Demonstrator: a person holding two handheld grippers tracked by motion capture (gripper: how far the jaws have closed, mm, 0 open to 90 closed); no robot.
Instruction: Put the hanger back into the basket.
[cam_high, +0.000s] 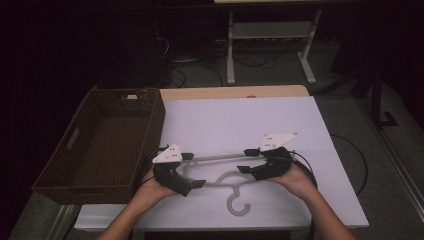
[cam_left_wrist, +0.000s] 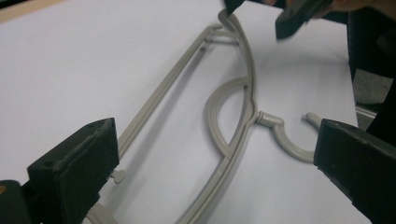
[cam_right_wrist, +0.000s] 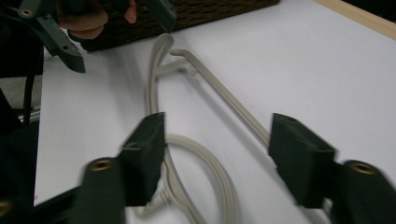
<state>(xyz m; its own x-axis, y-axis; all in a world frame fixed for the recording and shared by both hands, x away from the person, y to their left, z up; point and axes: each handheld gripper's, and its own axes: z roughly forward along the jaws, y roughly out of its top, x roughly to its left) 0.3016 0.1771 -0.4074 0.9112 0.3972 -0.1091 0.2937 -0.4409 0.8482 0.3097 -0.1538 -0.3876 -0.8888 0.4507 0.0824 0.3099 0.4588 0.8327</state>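
Observation:
A grey plastic clothes hanger (cam_high: 220, 158) lies flat on the white tabletop (cam_high: 240, 120), its hook toward the front edge. My left gripper (cam_high: 194, 171) is at the hanger's left end, open. In the left gripper view its jaws (cam_left_wrist: 215, 172) stand wide apart over the hanger (cam_left_wrist: 273, 121), not touching it. My right gripper (cam_high: 245, 161) is at the hanger's right end. In the right gripper view its jaws (cam_right_wrist: 219, 158) are apart, with the hanger (cam_right_wrist: 151, 84) lying on the table below and between them. Nothing is gripped.
A dark woven basket (cam_high: 157, 125), with nothing inside, stands on the table's left side, close to the left hand. A wooden strip (cam_high: 225, 92) runs along the table's far edge. A white metal stand (cam_high: 230, 50) and cables are on the floor beyond.

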